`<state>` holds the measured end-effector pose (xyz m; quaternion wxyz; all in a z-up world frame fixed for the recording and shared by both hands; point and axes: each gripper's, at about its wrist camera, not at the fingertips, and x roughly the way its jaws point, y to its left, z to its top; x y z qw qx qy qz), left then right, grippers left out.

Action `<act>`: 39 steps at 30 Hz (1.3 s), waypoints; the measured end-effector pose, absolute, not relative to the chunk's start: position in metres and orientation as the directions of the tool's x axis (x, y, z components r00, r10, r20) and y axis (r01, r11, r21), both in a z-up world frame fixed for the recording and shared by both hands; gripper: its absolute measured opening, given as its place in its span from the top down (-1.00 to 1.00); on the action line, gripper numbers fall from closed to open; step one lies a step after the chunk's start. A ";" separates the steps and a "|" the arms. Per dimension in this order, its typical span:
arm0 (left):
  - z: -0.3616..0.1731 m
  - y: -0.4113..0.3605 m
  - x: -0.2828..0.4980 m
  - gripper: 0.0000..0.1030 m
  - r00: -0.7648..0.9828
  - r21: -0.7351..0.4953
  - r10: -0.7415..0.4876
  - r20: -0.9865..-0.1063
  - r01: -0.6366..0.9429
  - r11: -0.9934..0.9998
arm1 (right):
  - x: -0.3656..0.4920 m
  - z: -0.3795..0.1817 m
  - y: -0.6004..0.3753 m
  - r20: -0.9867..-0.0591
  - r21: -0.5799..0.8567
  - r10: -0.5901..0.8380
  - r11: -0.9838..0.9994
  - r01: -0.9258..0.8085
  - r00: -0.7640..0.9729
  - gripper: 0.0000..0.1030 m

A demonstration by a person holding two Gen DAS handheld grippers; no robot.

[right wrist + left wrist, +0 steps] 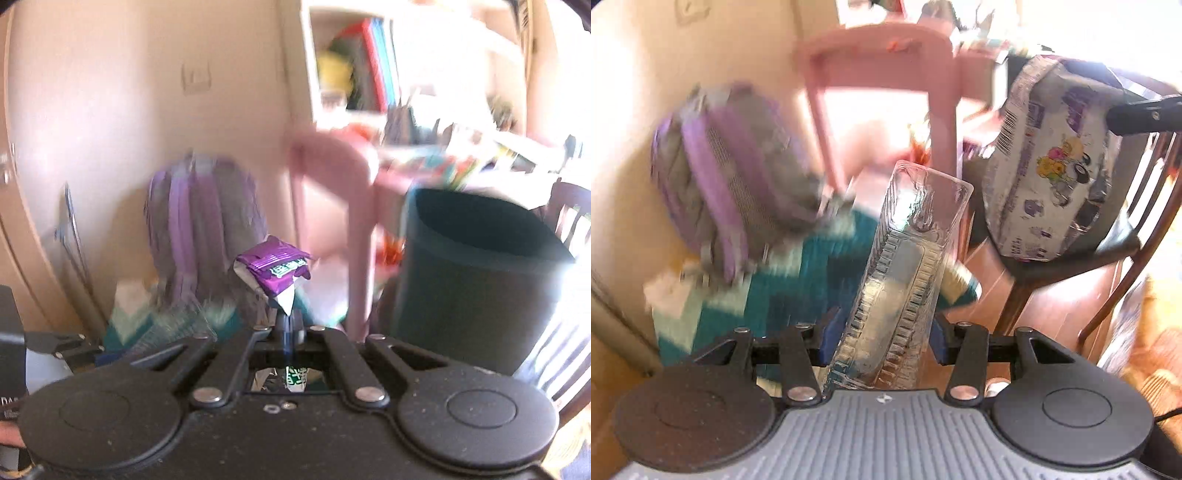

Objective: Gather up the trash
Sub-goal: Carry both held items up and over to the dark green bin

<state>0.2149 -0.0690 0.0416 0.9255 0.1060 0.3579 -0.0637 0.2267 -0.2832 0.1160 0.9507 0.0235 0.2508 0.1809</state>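
My left gripper (pixel 882 338) is shut on a clear plastic tray (pixel 905 266), a long ribbed piece of packaging that stands up between the blue pads. My right gripper (pixel 290 332) is shut on a crumpled purple wrapper (pixel 275 271), which sticks up above the closed fingertips. A dark round bin (pixel 476 273) with an open top stands to the right of the right gripper, close by. The left gripper's body (pixel 55 350) shows at the lower left of the right wrist view.
A pink plastic chair (pixel 882 70) stands ahead. A purple and grey backpack (pixel 727 181) leans on the wall at left, over a teal and white rug (pixel 775 291). A dark wooden chair (pixel 1108 240) at right carries a printed pack (pixel 1049 162). A cluttered shelf (pixel 369 66) is behind.
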 end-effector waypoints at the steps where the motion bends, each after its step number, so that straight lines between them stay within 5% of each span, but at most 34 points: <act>1: 0.055 -0.079 0.218 0.08 0.749 0.155 -0.054 -0.660 0.206 0.966 | 0.227 0.130 -0.291 -0.440 0.129 0.345 0.938 -0.322 0.829 1.00; 13: 0.187 -0.187 0.272 0.07 0.799 0.138 -0.207 -0.564 0.338 0.931 | 0.247 0.223 -0.387 -0.265 0.068 0.183 0.983 -0.170 0.947 1.00; 27: 0.200 -0.304 0.391 0.05 0.702 0.002 -0.296 -0.648 0.390 0.921 | 0.316 0.173 -0.455 -0.433 0.064 0.057 0.997 -0.032 0.900 1.00; 39: 0.125 -0.362 0.445 0.01 0.595 0.053 -0.217 -0.774 0.403 0.914 | 0.357 0.125 -0.474 -0.573 0.054 0.050 0.998 -0.024 0.818 1.00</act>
